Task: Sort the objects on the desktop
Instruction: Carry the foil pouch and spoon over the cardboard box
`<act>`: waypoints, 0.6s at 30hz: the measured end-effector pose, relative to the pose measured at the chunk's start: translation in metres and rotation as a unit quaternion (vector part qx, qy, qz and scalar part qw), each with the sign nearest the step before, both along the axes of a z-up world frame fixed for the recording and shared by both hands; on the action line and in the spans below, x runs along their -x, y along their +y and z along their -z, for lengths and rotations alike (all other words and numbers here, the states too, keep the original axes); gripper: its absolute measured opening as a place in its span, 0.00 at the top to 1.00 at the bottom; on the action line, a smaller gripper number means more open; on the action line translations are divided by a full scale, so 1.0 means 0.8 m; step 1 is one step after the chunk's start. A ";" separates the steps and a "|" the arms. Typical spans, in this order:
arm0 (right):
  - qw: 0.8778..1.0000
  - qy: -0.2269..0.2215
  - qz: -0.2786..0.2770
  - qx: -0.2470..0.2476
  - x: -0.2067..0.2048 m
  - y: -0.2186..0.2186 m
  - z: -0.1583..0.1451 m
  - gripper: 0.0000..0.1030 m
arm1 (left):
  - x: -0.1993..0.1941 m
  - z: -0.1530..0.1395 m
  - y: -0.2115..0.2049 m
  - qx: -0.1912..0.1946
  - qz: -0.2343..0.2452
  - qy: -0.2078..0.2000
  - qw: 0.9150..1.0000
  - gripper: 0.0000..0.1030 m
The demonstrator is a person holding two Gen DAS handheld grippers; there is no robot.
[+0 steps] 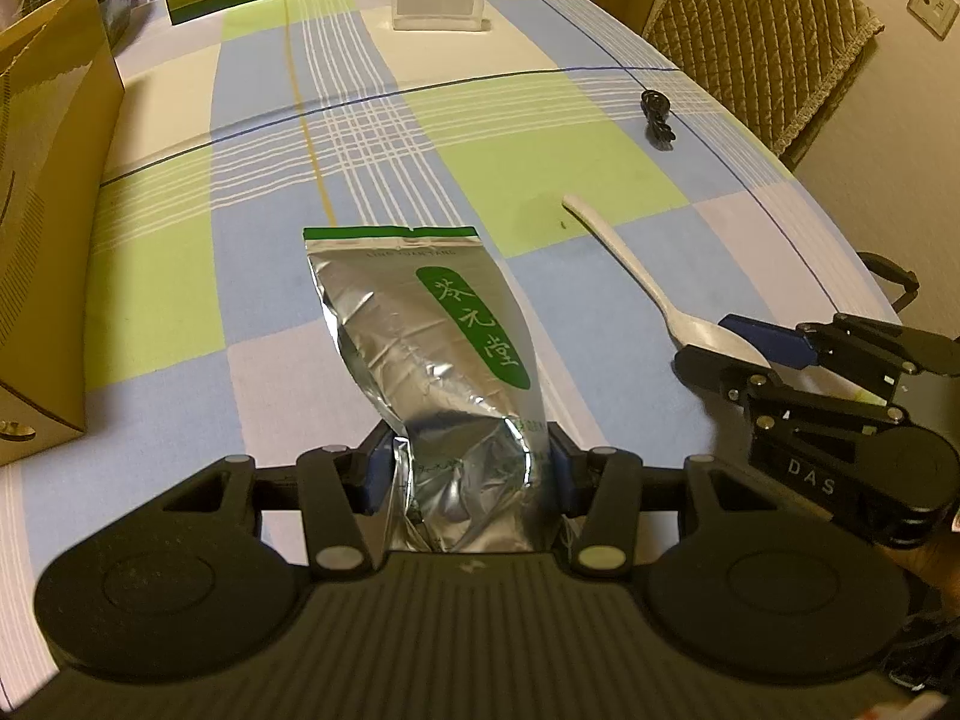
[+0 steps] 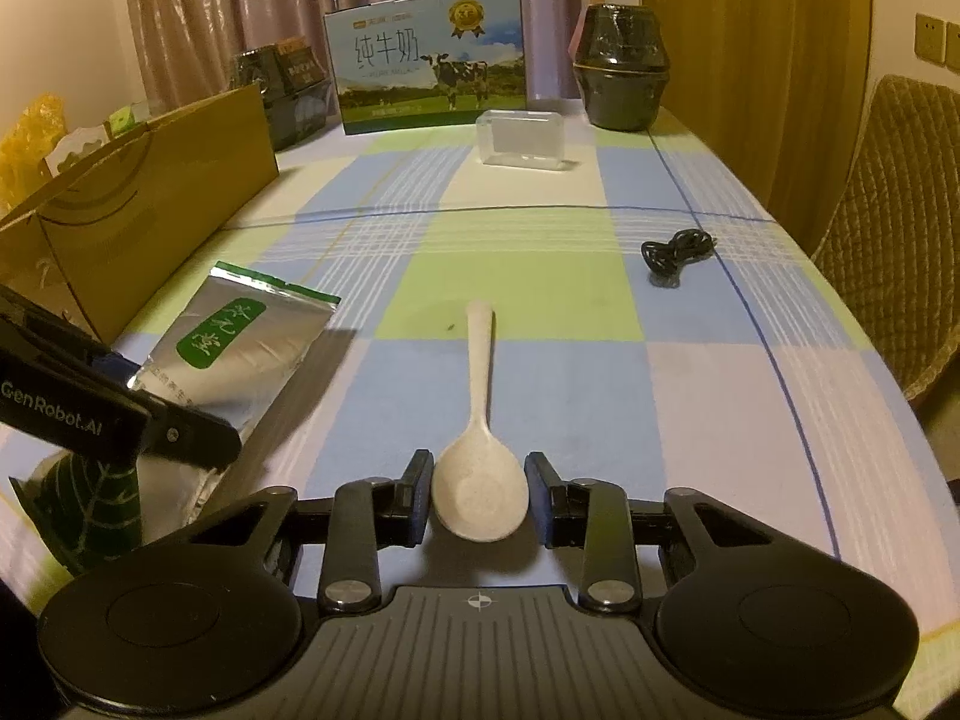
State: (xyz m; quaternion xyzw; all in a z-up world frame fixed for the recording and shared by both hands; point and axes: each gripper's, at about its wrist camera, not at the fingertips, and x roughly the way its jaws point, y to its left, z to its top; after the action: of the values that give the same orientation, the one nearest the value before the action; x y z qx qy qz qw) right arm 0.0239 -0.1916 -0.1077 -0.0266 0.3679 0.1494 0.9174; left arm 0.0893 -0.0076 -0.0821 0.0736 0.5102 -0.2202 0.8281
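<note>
Spoon (image 2: 480, 450), matte off-white plastic, lies on your checked cloth (image 2: 690, 408), bowl toward you, handle pointing away along the table. Your right gripper (image 2: 479, 495) straddles the bowl; the pads look just shy of touching, though I can't be sure. Your left gripper (image 1: 468, 468) pinches the crinkled foil pouch (image 1: 414, 324) at its bottom, green-banded top aimed away. Only the right view shows the milk carton (image 2: 429, 60) whole and the dark jar (image 2: 621, 69); both show the coiled black cable (image 2: 675, 252).

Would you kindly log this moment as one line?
left gripper: shut on silver foil pouch | right gripper: straddling white plastic spoon, pads apart
</note>
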 end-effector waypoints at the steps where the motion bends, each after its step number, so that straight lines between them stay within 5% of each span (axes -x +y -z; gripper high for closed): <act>1: 1.000 -0.004 -0.003 0.005 0.001 0.001 -0.001 0.71 | 0.000 0.000 0.001 0.002 -0.001 0.000 1.000 0.56; 18: 0.997 -0.076 -0.024 0.001 -0.003 0.028 -0.078 0.71 | -0.006 -0.058 0.023 0.026 -0.015 -0.040 0.999 0.56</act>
State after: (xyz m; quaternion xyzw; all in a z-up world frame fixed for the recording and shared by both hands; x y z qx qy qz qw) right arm 0.0261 -0.1689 -0.0455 -0.0479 0.2961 0.1690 0.9389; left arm 0.0943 0.0110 -0.0358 0.0527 0.4717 -0.2178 0.8528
